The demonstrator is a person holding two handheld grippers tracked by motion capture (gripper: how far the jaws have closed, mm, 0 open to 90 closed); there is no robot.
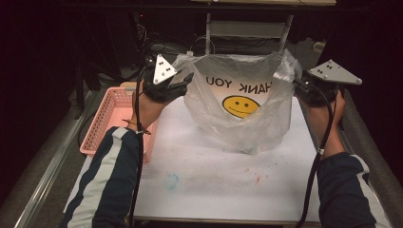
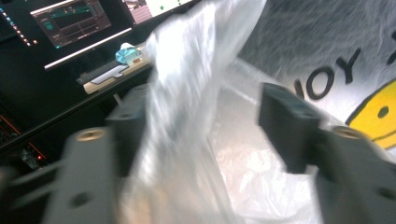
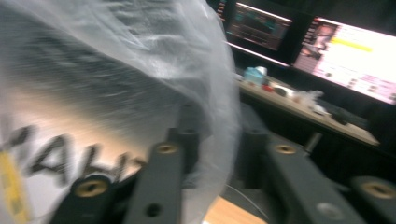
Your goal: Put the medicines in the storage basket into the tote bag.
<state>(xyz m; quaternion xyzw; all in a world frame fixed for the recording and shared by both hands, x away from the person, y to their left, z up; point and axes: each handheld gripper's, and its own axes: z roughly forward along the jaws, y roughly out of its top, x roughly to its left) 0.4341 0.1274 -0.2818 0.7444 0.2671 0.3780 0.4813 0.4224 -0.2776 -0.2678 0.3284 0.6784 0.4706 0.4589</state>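
From my station, the left gripper [image 2: 201,135] stands spread around the thin plastic bag [image 1: 242,109] rim, the right gripper [image 3: 217,154] loosely straddles the opposite rim, and the bag, upright mid-table [image 1: 214,185], will handle light, limp, slippery; grip bunched handles.

Navy sleeves [image 1: 110,180] with white stripes; black tools bear grey triangular plates [image 1: 164,69].

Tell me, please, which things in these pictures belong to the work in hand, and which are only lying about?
In use:
- plastic bag, held up at both handles
- left gripper, jaws apart around one handle
- right gripper, at the other handle

Lying about:
- pink basket, left of the white table
- monitors behind
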